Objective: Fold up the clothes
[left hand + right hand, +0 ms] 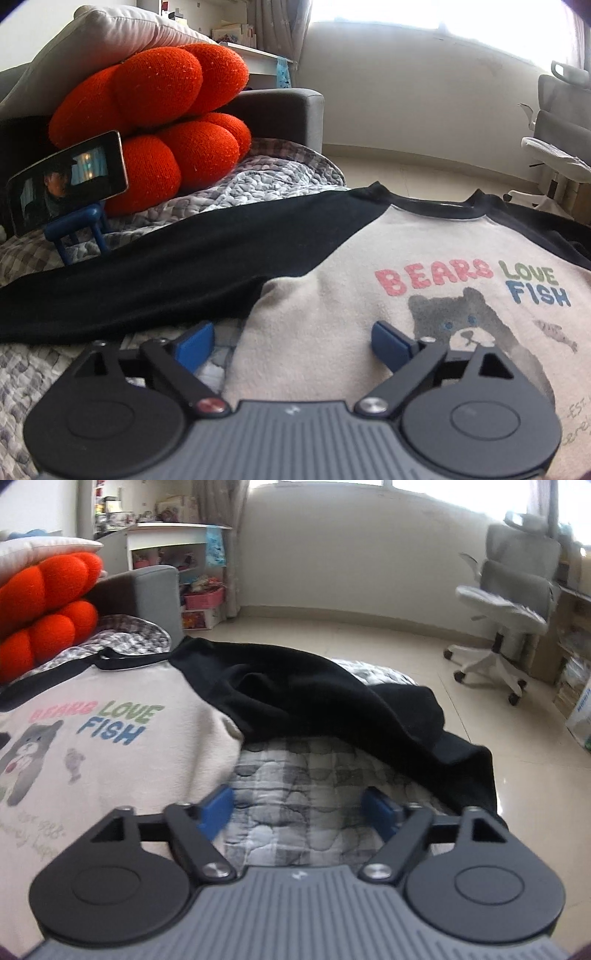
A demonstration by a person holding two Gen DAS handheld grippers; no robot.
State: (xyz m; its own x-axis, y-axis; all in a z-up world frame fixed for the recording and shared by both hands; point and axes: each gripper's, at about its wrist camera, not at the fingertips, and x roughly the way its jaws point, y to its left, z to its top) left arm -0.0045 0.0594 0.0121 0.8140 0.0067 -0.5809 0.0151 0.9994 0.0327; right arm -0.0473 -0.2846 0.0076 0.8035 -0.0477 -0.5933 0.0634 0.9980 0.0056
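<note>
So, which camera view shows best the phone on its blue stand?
The left wrist view. There the phone leans on its blue stand in front of the orange cushion, screen towards the camera. The right wrist view shows the cushion but not the phone.

Your left gripper (293,341) has blue fingertips, black link arms and round discs. One pivot screw is red. Your right gripper (299,812) has silver screws beside its ribbed grey body.
</note>
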